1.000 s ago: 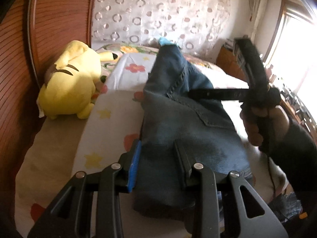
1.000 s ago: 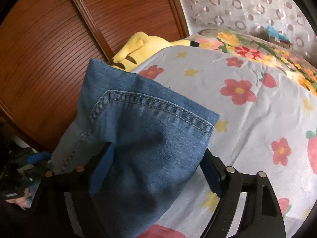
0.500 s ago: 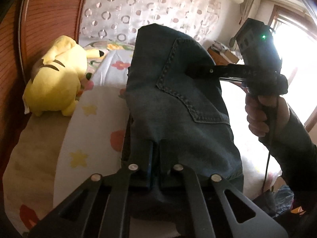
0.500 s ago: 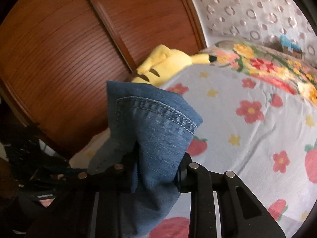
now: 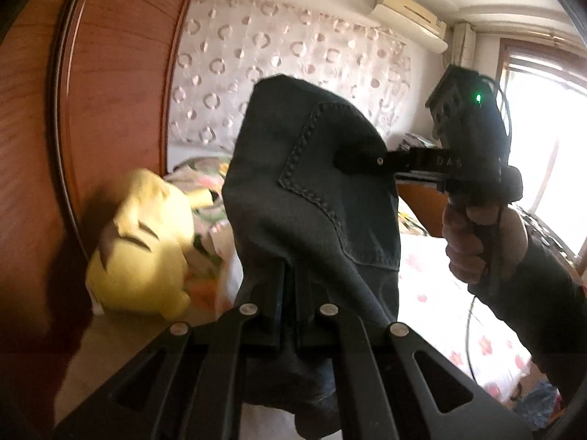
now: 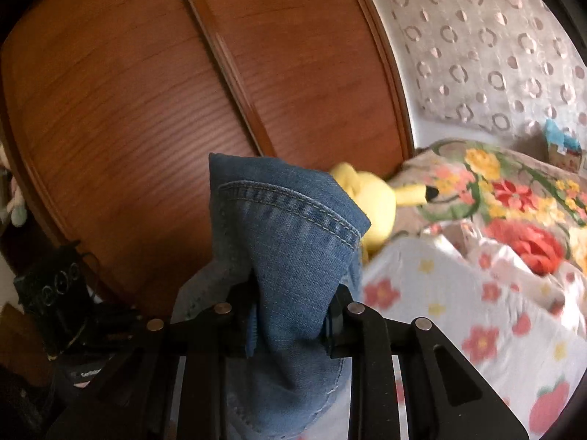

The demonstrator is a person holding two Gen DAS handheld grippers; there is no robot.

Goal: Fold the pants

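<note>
Nearest the lens in the left wrist view, left gripper (image 5: 290,308) with fingers (image 5: 273,304) pressed fully together, pinching a lower fold of the pants (image 5: 315,198), dark denim bunched up between and over the black tips. In the right wrist view, right gripper (image 6: 290,315) with fingers (image 6: 337,315) narrowed to a small gap and clamped on a thick wad of the same blue jeans (image 6: 293,242), a stitched pocket edge standing up above the tips. Held aloft between both tools, clear of the bed (image 6: 458,315), the garment hanging as a draped sheet with a back pocket facing the left camera. Just beyond, seen from the left wrist, the right tool gripped by a hand (image 5: 477,234) in a dark sleeve, one black finger laid across the pocket, a green light lit on the body. Below and behind, flowered bedsheet and a yellow plush toy (image 5: 143,249) lying near the headboard end, beside a reddish wooden wardrobe (image 6: 146,91). Farthest back, a ring-patterned curtain (image 5: 293,69), a wall air conditioner (image 5: 411,14) and a bright window (image 5: 543,139).
</note>
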